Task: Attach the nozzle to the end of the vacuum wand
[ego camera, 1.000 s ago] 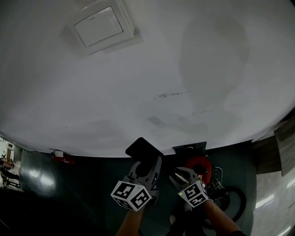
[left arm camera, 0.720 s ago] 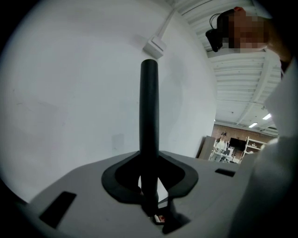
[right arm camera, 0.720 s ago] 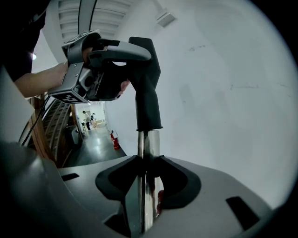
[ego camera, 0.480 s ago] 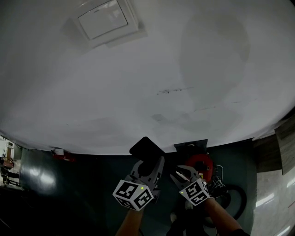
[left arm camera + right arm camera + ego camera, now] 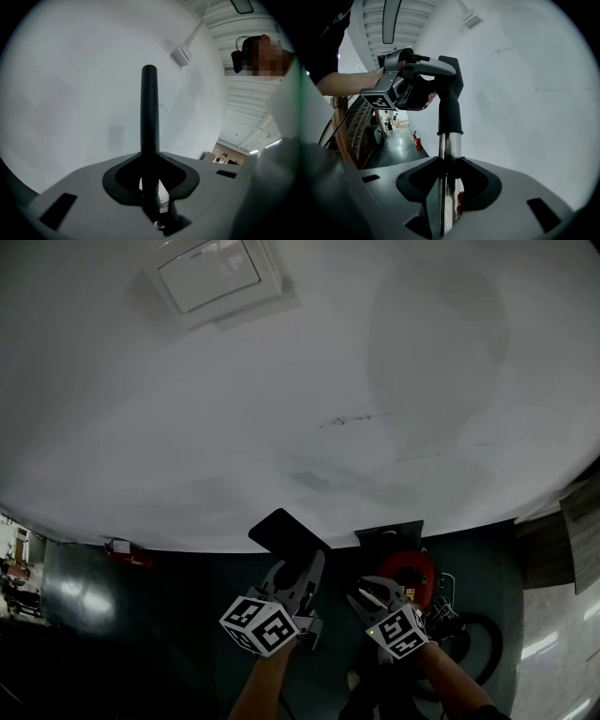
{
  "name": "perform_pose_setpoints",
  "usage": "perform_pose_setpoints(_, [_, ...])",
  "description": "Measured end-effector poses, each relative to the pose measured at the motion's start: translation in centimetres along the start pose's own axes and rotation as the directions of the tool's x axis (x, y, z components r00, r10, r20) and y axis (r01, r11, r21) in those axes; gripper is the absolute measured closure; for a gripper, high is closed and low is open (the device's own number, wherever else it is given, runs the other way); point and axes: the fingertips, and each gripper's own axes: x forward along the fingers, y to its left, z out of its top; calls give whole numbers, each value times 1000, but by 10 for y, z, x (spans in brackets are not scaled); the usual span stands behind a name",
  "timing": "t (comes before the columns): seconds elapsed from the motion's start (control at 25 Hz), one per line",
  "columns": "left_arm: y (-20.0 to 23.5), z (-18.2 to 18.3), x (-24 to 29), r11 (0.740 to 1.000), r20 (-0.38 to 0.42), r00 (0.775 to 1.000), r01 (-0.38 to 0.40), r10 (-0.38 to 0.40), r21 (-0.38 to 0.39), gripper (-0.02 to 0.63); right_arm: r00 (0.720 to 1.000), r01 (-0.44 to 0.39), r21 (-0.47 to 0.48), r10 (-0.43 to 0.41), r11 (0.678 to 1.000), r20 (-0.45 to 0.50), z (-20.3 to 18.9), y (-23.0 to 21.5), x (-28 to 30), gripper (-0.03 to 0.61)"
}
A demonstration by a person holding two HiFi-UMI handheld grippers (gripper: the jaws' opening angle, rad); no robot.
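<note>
head view, looking along a large white wall [image 5: 375, 381] that fills most of the frame, with a pale square wall plate [image 5: 208, 276] at the upper left and a dark glossy floor [image 5: 141, 615] along the bottom.

at the bottom centre, the left gripper [image 5: 302, 568] is clamped on a flat black nozzle [image 5: 289, 535], which sticks up and to the left past its jaws. in the left gripper view the nozzle appears edge-on as a thin black bar rising from between the closed jaws to the middle of the frame.

just to its right in the head view, the right gripper [image 5: 373, 592] has its jaws pinched narrow on the vacuum wand [image 5: 448, 154], a shiny metal tube. in the right gripper view the tube rises from between the jaws at the bottom centre. the nozzle's black sleeve sits around the tube's top end at mid-frame, and the left gripper grips the nozzle's upper part at the upper left.

behind the right gripper in the head view, at the lower right, are a red vacuum body [image 5: 410, 573] and a black hose [image 5: 483, 652] looping on the floor.
</note>
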Motion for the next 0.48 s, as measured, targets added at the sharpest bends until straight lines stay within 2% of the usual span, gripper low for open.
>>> perform_pose_setpoints(0.16, [-4, -3, -2, 1000, 0, 1000, 6, -6, 25, 532, 1000, -1, -7, 1, 1000, -7, 0, 0, 0, 423])
perform_pose_setpoints(0.4, [-1, -1, 5, 1000, -30, 999, 23, -23, 3, 532, 1000, -8, -30, 8, 1000, -6, 1, 2, 0, 423])
perform_pose_setpoints(0.48, [-3, -3, 10, 999, -47, 999, 26, -25, 24, 532, 1000, -14, -30, 14, 999, -4, 1, 5, 0, 423])
